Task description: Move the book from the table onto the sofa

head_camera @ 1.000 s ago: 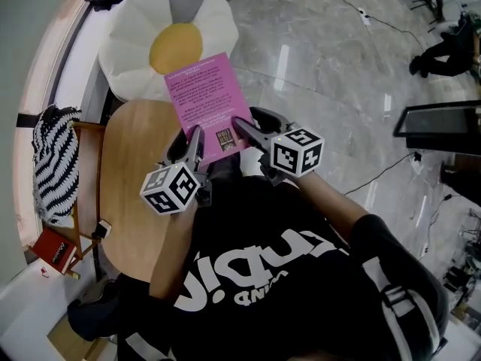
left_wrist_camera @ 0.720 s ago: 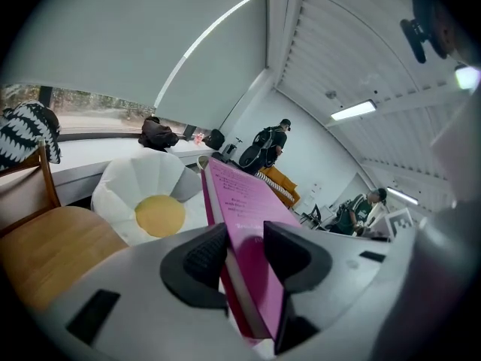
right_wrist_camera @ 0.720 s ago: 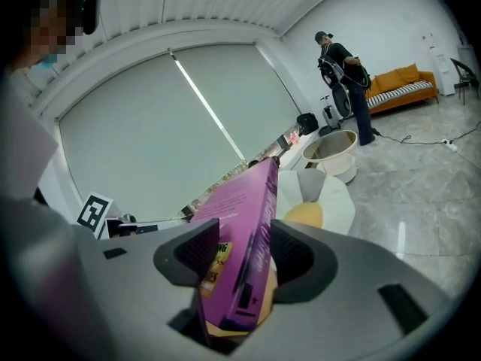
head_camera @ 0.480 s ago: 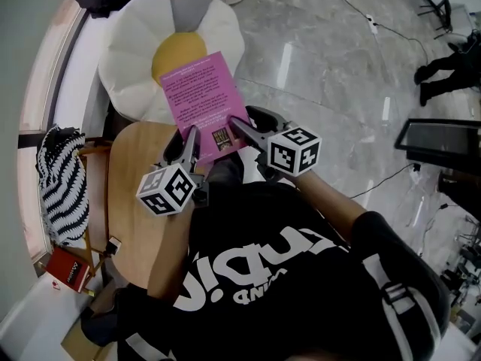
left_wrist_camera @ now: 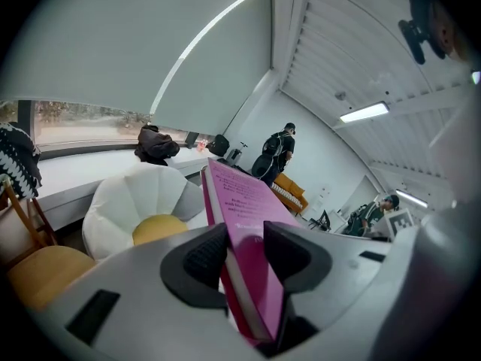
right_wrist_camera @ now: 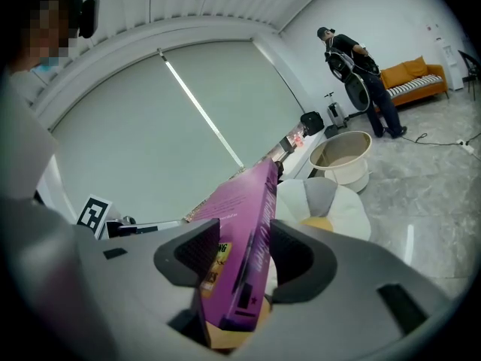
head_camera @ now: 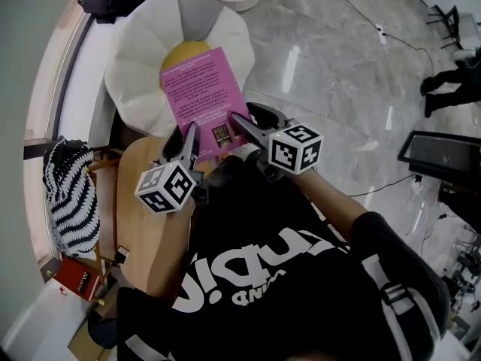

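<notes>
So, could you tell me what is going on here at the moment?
A person holds a pink book with both grippers. The left gripper is clamped on its near left corner and the right gripper on its near right one. The book is off the round wooden table. In the head view it is held in the air over the flower-shaped sofa, not yet set down.

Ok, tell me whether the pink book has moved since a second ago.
Yes. The pink book has travelled away from the wooden table, further over the flower-shaped sofa, now covering most of its yellow centre.
</notes>
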Motion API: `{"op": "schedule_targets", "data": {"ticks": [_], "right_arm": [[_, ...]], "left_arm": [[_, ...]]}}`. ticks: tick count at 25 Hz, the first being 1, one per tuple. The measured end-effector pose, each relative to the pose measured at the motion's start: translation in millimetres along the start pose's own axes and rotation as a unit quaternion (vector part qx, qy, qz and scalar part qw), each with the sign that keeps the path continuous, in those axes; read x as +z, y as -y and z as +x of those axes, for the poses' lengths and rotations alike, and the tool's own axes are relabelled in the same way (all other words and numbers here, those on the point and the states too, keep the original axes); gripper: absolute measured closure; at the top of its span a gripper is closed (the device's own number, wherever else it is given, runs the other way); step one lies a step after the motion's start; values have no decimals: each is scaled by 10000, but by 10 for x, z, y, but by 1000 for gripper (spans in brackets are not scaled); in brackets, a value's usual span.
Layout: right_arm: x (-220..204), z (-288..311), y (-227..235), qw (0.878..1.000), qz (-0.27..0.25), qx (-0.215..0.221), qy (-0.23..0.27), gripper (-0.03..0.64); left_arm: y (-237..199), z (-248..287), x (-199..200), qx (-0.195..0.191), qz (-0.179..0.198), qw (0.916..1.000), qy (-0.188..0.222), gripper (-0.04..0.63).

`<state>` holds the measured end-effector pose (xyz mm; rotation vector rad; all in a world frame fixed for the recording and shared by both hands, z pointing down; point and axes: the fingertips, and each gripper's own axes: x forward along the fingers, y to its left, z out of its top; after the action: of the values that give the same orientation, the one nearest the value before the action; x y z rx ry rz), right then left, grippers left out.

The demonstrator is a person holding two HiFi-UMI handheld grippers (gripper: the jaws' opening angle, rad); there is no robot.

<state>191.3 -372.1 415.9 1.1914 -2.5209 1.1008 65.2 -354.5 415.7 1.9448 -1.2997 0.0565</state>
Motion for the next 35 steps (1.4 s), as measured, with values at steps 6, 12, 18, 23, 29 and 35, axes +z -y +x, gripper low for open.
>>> {"op": "schedule_targets", "data": {"ticks": [6, 12, 18, 23, 29, 35], "right_arm": [[260, 188, 188, 10000, -65, 12, -39, 413], [527, 522, 355, 9995, -140, 218, -174, 413], [909, 937, 528, 9976, -295, 493, -388, 413], [1172, 1229, 716, 9950, -433, 662, -602, 413], [1454, 1573, 930, 9907, -544, 909, -852, 413], [1439, 1665, 1005, 9876, -642, 1058, -965, 414]], "left_arm": [[-24, 285, 181, 38, -134, 9999, 87, 436], [-141, 578, 433, 235, -189, 9992, 244, 436], [-280, 905, 733, 523, -409, 9970, 406, 436], [-355, 1213, 951, 736, -520, 9944, 546, 436], [-449, 1545, 1173, 956, -642, 9903, 780, 436], [-505, 1616, 1128, 1125, -765, 9860, 960, 436]]}}
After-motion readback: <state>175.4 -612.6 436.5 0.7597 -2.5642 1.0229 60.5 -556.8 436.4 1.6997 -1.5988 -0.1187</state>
